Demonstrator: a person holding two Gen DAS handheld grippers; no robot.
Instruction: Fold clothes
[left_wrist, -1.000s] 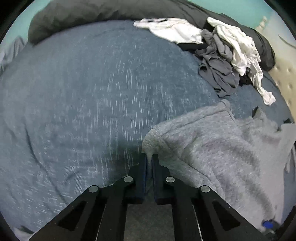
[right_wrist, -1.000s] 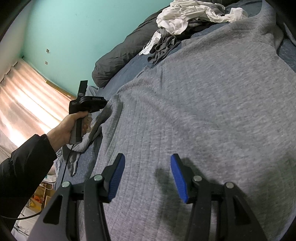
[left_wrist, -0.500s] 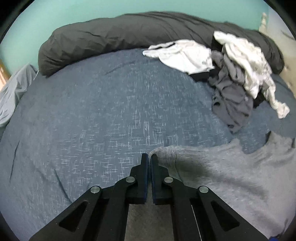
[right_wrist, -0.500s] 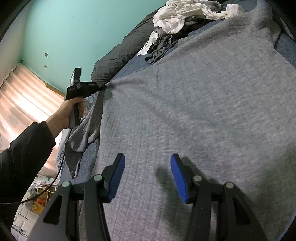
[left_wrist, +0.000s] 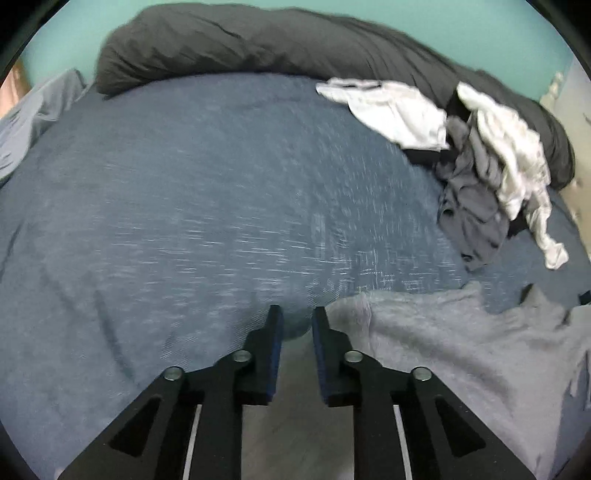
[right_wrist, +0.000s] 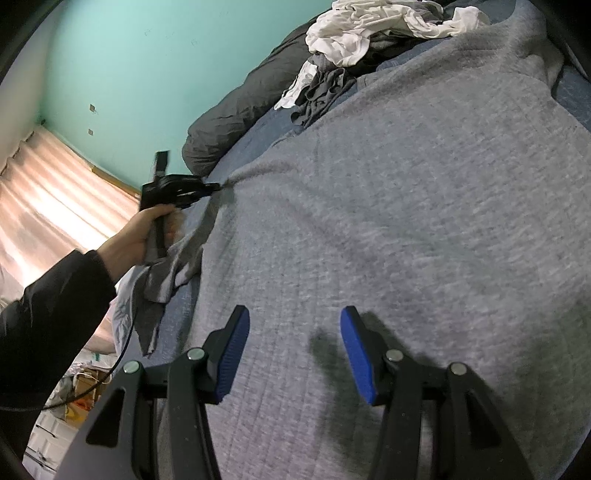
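A grey sweater (right_wrist: 406, 203) lies spread on the blue bed sheet (left_wrist: 184, 203). My right gripper (right_wrist: 295, 325) hovers open just above its near part, with nothing between the blue pads. At the sweater's left edge a hand (right_wrist: 144, 229) holds my left gripper (right_wrist: 216, 187), whose tips sit at a drawn-out point of the fabric. In the left wrist view my left gripper (left_wrist: 295, 314) has its jaws opening, a gap between the pads. The sweater (left_wrist: 461, 350) edge lies beside and under the fingers. A sleeve (right_wrist: 173, 273) hangs below the hand.
A pile of white and grey clothes (left_wrist: 491, 166) sits at the far right of the bed, in front of a rolled dark duvet (left_wrist: 258, 40). The teal wall and a lit curtain (right_wrist: 55, 206) stand beyond the bed's left edge, with clutter on the floor (right_wrist: 81, 391).
My left gripper moved up and away along the sweater's left edge, drawing it flat, and its jaws have parted from shut. The right gripper has not moved.
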